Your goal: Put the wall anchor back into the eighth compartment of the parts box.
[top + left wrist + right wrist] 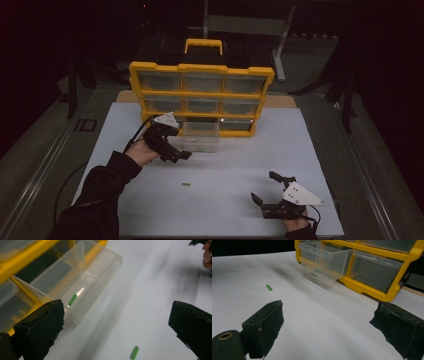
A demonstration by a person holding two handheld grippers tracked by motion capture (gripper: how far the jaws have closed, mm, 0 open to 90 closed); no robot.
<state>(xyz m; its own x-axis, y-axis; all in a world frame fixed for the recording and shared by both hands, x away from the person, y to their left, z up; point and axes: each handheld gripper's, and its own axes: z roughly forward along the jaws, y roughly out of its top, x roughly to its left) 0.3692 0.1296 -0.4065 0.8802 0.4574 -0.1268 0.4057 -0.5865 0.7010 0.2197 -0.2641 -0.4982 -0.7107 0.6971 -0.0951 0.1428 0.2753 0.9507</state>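
Note:
A yellow organizer [200, 95] with clear drawers stands at the back of the white table. One clear drawer [201, 135] is pulled out at its bottom row, and a small green piece [72, 300] lies inside it. A second green piece [186, 184] lies loose on the table in front. My left gripper [179, 146] hovers just left of the drawer's front, jaws wide open with nothing between them; the loose green piece [134, 352] sits below them in the left gripper view. My right gripper [263, 185] rests open and empty near the table's front right.
The white tabletop [240, 160] spreads between the two grippers. Dark floor and a metal frame [280, 45] lie behind the organizer. The organizer's yellow handle [203, 46] sticks up at the back. A hand [207, 255] shows at the far corner of the left gripper view.

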